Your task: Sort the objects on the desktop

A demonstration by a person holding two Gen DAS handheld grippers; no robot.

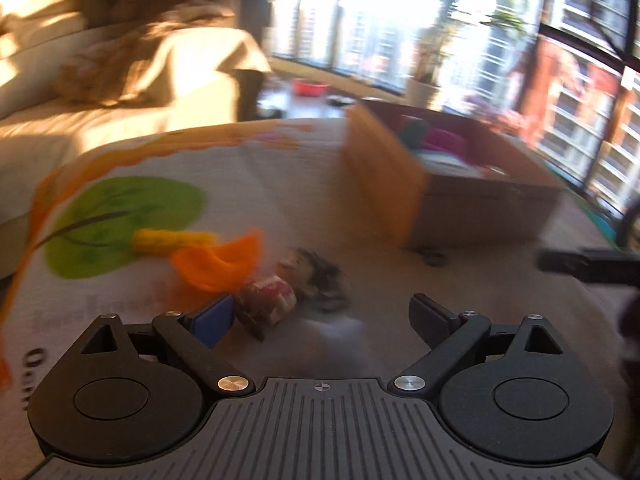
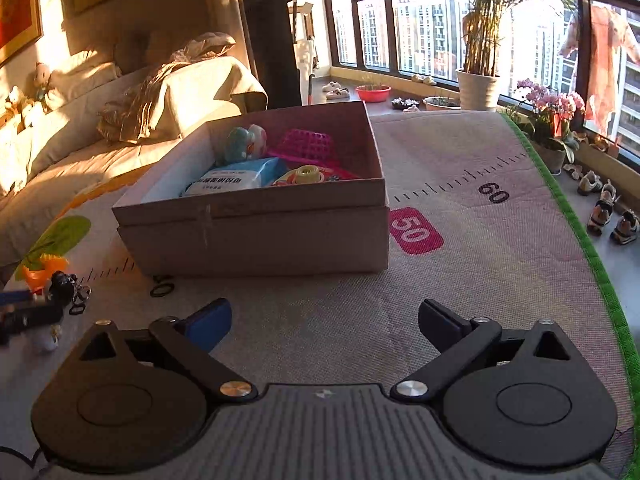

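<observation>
Left wrist view, blurred: left gripper [image 1: 324, 316] spread wide, empty, low over the play mat [image 1: 248, 184], small doll [image 1: 280, 292] just ahead near its blue finger, orange toy [image 1: 218, 266] beside it. Best centred over the doll before closing.

Right wrist view: right gripper [image 2: 326, 322] released, empty, facing the cardboard box [image 2: 256, 236] mid-mat, already part filled. Doll's likely destination.

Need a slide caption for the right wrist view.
Open right hand-held gripper facing the cardboard box of sorted items on the mat.
</observation>
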